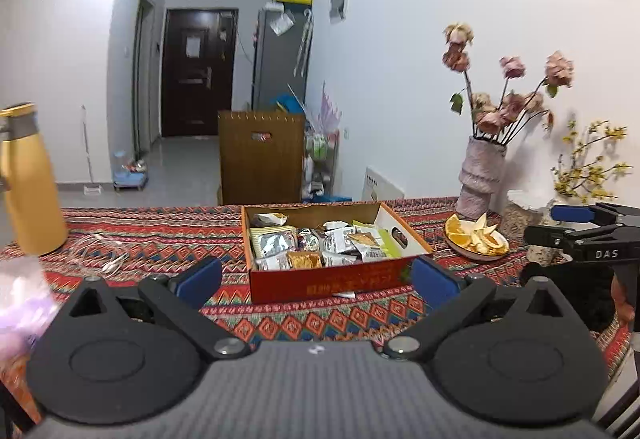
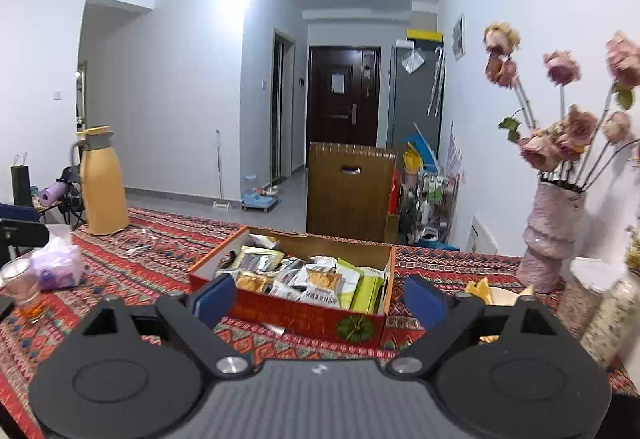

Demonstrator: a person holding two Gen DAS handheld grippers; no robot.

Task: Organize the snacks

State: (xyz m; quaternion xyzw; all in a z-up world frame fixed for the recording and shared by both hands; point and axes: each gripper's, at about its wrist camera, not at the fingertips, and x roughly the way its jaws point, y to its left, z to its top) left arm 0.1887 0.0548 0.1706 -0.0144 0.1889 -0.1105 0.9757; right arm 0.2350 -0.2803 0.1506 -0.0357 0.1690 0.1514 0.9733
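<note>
A: We are looking at a late stage, we judge. The cardboard box [image 1: 332,281] is sitting mid-table on the patterned cloth [image 1: 160,235], and the snack packets [image 1: 320,243] are lying inside it, packed in rough rows.

B: Agreed, though we are spotting one small white packet [image 1: 345,294] lying on the cloth against the box's near wall. That one is looking like the remaining job, if it is a snack at all; too small to tell.

A: Both tools are empty. The left gripper [image 1: 316,279] is hanging wide apart in front of the box, blue pads bare. The right gripper [image 2: 318,299] is spread the same way, facing the box's near right corner, nothing between its fingers.

B: Materials: the box is printed card, red-orange outside, plain brown and white inside, with a cut handle slot in the right wall. The packets are mostly crinkled foil and glossy film, silver, white and green, so we are expecting them to slip and crumple under the pads.

A: Around it we are noting a smooth yellow jug [image 2: 102,183], a ribbed pink vase [image 2: 554,235] of dried roses, a plate of orange slices [image 1: 478,237], a tissue pack [image 2: 58,265], a glass [image 2: 24,289].

B: The cloth is woven, geometric, lying flat.
</note>
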